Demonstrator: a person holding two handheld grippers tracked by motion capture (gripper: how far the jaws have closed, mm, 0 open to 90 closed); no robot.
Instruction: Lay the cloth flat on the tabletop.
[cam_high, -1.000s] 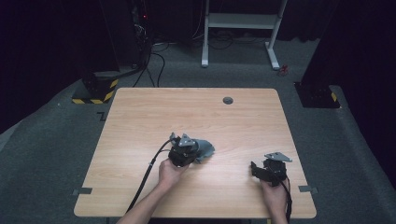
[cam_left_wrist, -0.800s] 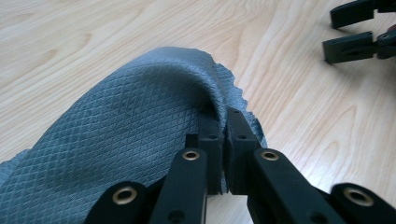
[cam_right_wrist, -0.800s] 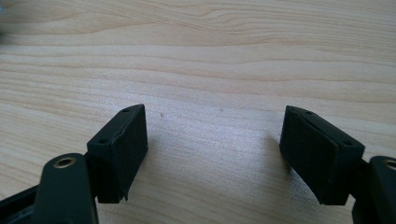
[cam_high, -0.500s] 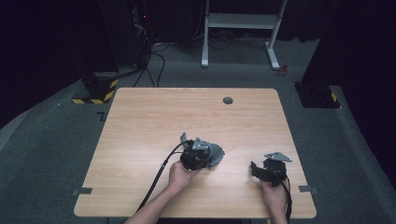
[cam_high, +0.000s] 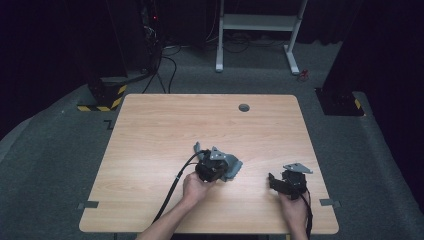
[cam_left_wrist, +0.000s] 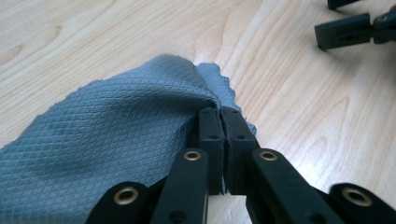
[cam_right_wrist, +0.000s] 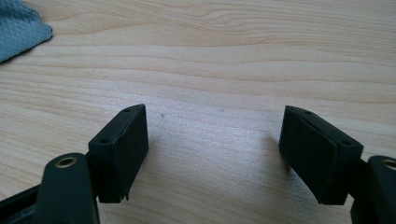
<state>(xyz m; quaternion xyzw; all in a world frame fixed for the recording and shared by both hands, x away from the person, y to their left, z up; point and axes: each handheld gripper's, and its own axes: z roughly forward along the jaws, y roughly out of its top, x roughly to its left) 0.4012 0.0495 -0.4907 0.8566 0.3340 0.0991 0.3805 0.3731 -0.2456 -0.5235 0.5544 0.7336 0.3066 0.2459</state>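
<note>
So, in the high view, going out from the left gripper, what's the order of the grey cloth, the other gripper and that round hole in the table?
From the left gripper:
1. Grey cloth, pinched in its jaws.
2. Right gripper, off to the right near the table's front edge.
3. Round hole, near the far edge.

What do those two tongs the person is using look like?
Both tongs, the left tongs and the right tongs, are black, with two flat, blocky jaws on hinged bars with brass-coloured rivets. Each has a grey three-cornered plate on top, and a black cable trails from each. The forearms show no sleeves.
</note>
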